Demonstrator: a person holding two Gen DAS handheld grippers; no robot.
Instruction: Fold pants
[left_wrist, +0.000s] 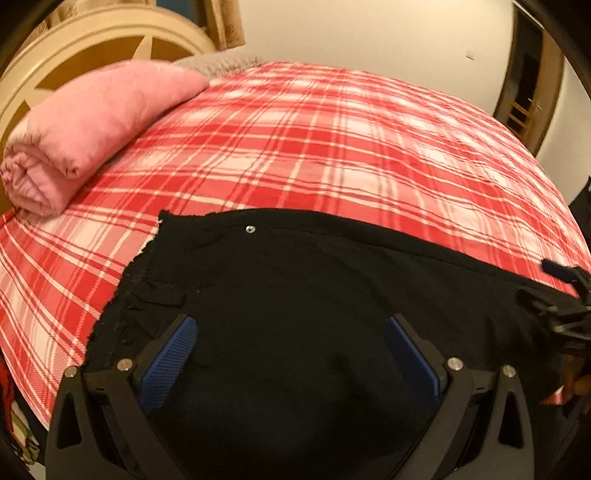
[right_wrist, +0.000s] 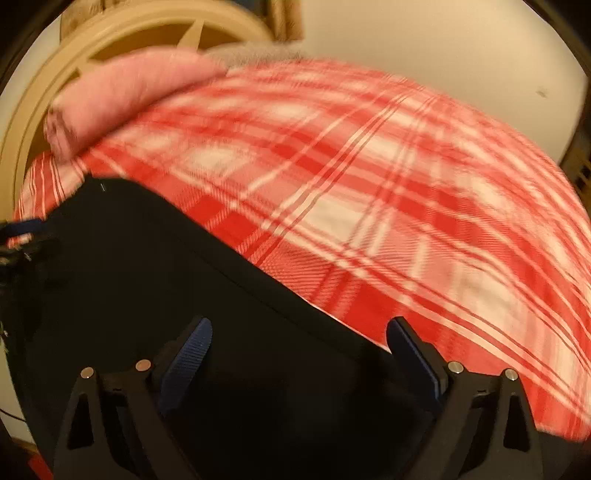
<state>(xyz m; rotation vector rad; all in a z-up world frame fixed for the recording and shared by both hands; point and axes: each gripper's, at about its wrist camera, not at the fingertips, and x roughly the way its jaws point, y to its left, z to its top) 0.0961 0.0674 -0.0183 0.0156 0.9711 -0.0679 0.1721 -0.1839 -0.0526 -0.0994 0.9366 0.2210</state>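
The bed had a red and white plaid blanket (left_wrist: 332, 147) spread right across it, with a folded pink blanket (left_wrist: 92, 125) sitting up at the far left corner against a cream round headboard (left_wrist: 74, 40) that had a star shape cut into it. Plain pale wall (left_wrist: 369, 33) behind, and a wooden-framed doorway (left_wrist: 528, 85) off to the right. The black pants (left_wrist: 295, 295) lay flat on the near side of the bed, a small metal button (left_wrist: 250, 229) showing near the top edge. Both grippers were wide open with nothing pinched: the left gripper (left_wrist: 291, 350) hovered over the dark cloth, the right gripper (right_wrist: 299, 354) over the pants' edge where it met the plaid. The right wrist view was pretty smeared, and the pants were so dark I couldn't make out seams or folds. The near end of them was cut off by the frame.
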